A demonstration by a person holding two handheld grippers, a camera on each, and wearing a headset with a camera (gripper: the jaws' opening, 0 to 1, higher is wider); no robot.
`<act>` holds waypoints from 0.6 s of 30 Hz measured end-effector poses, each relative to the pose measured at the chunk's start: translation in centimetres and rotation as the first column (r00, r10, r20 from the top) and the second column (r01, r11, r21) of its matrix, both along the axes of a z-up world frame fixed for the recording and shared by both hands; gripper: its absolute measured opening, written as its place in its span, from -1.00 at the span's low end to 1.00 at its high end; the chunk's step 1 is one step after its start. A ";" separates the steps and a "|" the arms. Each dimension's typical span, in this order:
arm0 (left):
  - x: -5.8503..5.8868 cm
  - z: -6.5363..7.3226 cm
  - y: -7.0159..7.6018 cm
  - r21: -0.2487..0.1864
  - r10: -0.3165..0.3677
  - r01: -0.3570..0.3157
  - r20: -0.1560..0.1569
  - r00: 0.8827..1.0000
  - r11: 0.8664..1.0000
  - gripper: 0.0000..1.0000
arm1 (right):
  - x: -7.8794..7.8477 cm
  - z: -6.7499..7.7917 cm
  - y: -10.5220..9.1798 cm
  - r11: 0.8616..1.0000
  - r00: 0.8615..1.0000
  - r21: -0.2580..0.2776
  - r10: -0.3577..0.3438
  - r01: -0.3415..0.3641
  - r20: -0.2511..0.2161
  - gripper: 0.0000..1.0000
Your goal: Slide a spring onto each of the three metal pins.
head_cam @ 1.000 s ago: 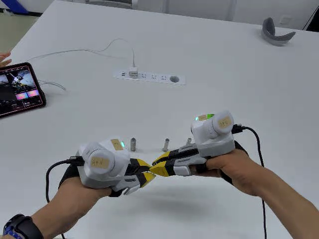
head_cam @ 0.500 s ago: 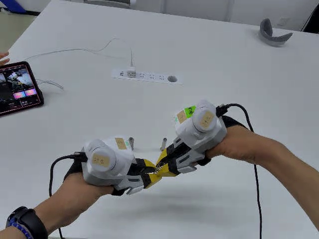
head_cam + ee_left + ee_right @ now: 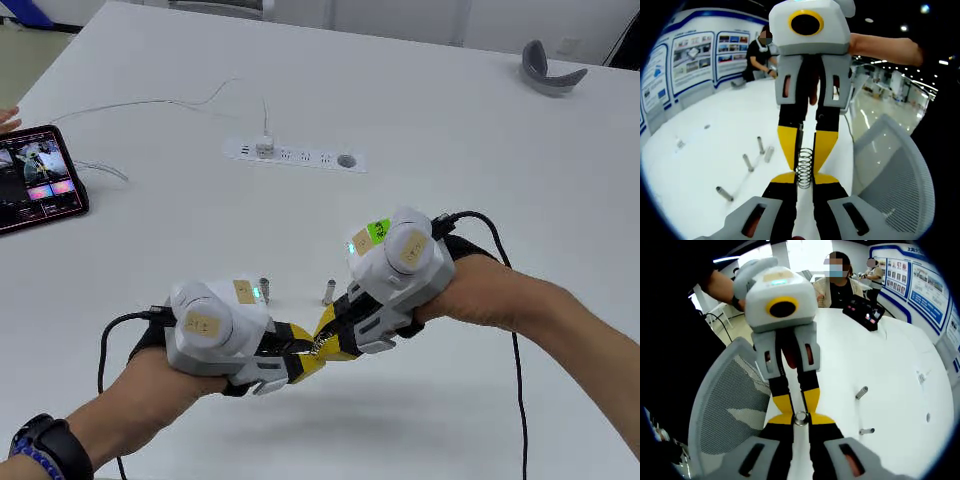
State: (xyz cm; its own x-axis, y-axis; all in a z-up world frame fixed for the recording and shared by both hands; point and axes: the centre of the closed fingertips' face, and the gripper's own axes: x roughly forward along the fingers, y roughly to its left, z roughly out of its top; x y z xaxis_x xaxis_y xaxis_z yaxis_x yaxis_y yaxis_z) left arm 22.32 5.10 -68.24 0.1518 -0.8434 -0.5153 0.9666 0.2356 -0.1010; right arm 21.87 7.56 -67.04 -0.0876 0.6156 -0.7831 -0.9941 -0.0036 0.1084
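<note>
A small steel spring (image 3: 318,345) (image 3: 804,167) hangs above the white table (image 3: 450,150), caught between the yellow tips of both grippers. My left gripper (image 3: 298,358) (image 3: 805,179) is shut on its near end. My right gripper (image 3: 328,338) (image 3: 800,418) comes down at a steep angle from the right and is shut on the other end, seen end-on as a metal ring (image 3: 800,417). Behind the grippers stand a pin wrapped in a spring (image 3: 264,290) and a bare pin (image 3: 329,291). The right gripper's body hides the table just right of them.
A power strip (image 3: 295,155) with a plugged-in cable lies mid-table, a tablet (image 3: 35,180) at the left edge, and a grey curved piece (image 3: 550,65) far right. Mesh chair (image 3: 895,170) beside the table. People sit at the far end (image 3: 840,282).
The right gripper has risen and tipped from lying level to a steep downward slant, still tip to tip with the left. It now covers the third pin. The left gripper has barely moved.
</note>
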 end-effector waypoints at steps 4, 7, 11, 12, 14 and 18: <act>0.1 0.0 0.0 -0.002 0.008 -0.008 -0.005 1.000 1.000 -0.79 | 0.1 0.0 -0.1 1.000 1.000 0.003 -0.009 0.009 0.002 -0.76; 0.1 0.0 -0.1 -0.007 0.008 -0.008 -0.006 1.000 1.000 -0.79 | 0.2 0.0 -0.2 1.000 1.000 0.007 -0.015 0.015 -0.002 -0.76; 0.0 0.1 -0.3 -0.012 0.000 0.000 -0.004 1.000 1.000 -0.79 | 0.1 0.1 -0.4 1.000 1.000 0.008 -0.013 0.013 -0.007 -0.76; 0.0 0.1 -0.3 -0.013 0.001 -0.002 -0.005 1.000 1.000 -0.79 | 0.1 0.1 -0.4 1.000 1.000 0.009 -0.016 0.016 -0.008 -0.76; 0.2 0.1 -0.3 -0.015 0.010 -0.010 -0.009 1.000 1.000 -0.78 | 0.3 0.2 -0.5 1.000 1.000 0.013 -0.026 0.026 -0.005 -0.76; 0.4 0.1 -0.1 -0.010 0.027 -0.027 -0.016 1.000 1.000 -0.75 | 0.6 0.1 -0.8 0.999 0.999 0.009 -0.041 0.041 0.003 -0.76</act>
State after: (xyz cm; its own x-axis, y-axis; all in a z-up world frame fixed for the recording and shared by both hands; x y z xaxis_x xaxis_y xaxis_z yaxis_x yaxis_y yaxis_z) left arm 22.75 4.98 -68.16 0.1664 -0.8445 -0.5090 0.9582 0.2602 -0.1185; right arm 22.45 6.73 -66.97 -0.0603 0.6254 -0.7780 -0.9937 0.0358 0.1058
